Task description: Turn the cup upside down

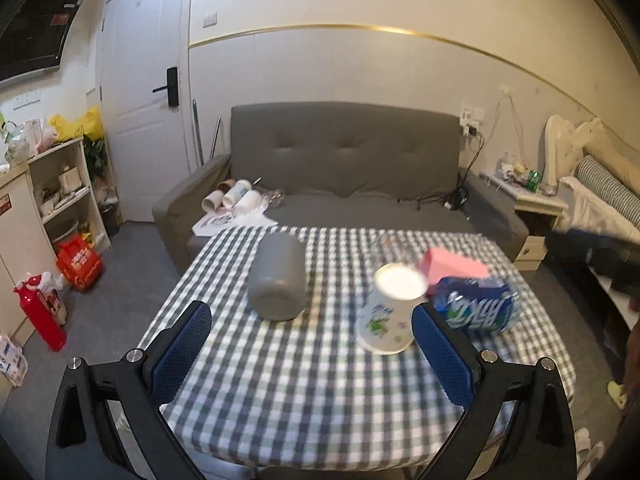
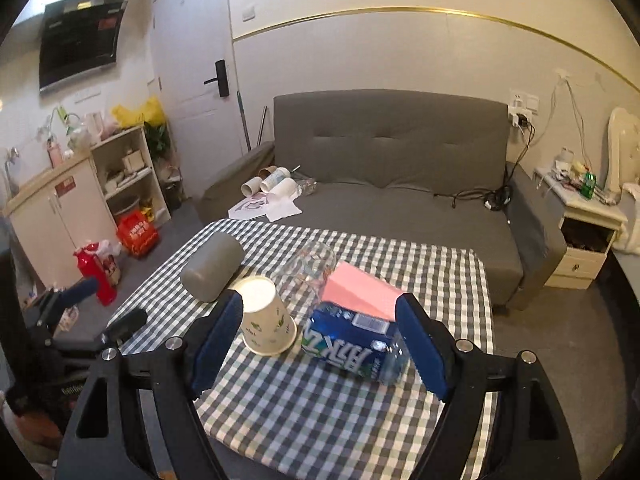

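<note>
A white paper cup [image 1: 390,308] with green print stands upside down, rim on the checked tablecloth [image 1: 304,380]; it also shows in the right wrist view [image 2: 266,318]. My left gripper [image 1: 312,344] is open and empty, the cup just inside its right finger, closer to the camera than the cup. My right gripper [image 2: 320,340] is open and empty, the cup by its left finger. The left gripper [image 2: 108,308] also shows at the table's left edge in the right wrist view.
A grey cup [image 1: 278,278] lies on its side. A clear glass [image 2: 310,268] lies behind the paper cup. A blue tissue pack [image 2: 352,346] with a pink pad [image 2: 360,294] sits to the right. A grey sofa [image 1: 344,164] stands behind the table.
</note>
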The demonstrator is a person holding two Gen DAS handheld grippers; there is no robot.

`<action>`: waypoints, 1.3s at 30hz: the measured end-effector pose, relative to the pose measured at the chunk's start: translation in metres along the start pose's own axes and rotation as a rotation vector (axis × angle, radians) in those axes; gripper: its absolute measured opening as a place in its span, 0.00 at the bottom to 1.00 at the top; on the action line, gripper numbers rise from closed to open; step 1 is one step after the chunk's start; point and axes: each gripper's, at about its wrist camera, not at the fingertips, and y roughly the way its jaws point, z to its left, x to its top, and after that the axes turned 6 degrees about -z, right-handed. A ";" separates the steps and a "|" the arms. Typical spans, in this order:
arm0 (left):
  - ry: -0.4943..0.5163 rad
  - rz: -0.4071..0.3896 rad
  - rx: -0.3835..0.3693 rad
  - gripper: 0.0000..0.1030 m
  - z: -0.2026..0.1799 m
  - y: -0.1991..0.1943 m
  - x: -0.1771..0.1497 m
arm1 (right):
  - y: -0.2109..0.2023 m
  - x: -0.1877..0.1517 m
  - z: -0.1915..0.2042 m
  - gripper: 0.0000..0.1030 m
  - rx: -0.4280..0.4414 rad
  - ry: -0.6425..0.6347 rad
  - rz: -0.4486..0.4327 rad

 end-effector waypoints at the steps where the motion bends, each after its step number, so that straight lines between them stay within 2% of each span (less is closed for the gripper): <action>1: -0.005 -0.007 -0.013 1.00 -0.003 -0.002 0.000 | -0.001 -0.002 -0.002 0.83 -0.006 0.002 -0.007; 2: -0.009 -0.012 -0.022 1.00 -0.006 -0.004 0.000 | -0.004 -0.009 -0.005 0.89 -0.019 0.002 -0.022; 3: -0.009 -0.018 -0.025 1.00 -0.010 -0.005 -0.001 | -0.005 -0.013 -0.006 0.90 -0.030 -0.001 -0.028; 9: 0.030 -0.021 -0.012 1.00 -0.028 -0.004 -0.006 | -0.003 -0.041 -0.009 0.93 -0.093 -0.052 -0.061; 18: 0.024 0.005 0.016 1.00 -0.023 -0.001 -0.020 | 0.006 -0.067 -0.008 0.96 -0.103 -0.037 -0.059; 22: 0.014 0.000 0.029 1.00 -0.018 -0.002 -0.020 | 0.006 -0.070 -0.007 0.99 -0.100 -0.026 -0.061; 39: -0.006 0.022 0.041 1.00 -0.012 0.006 -0.024 | 0.011 -0.068 0.001 0.99 -0.098 -0.027 -0.062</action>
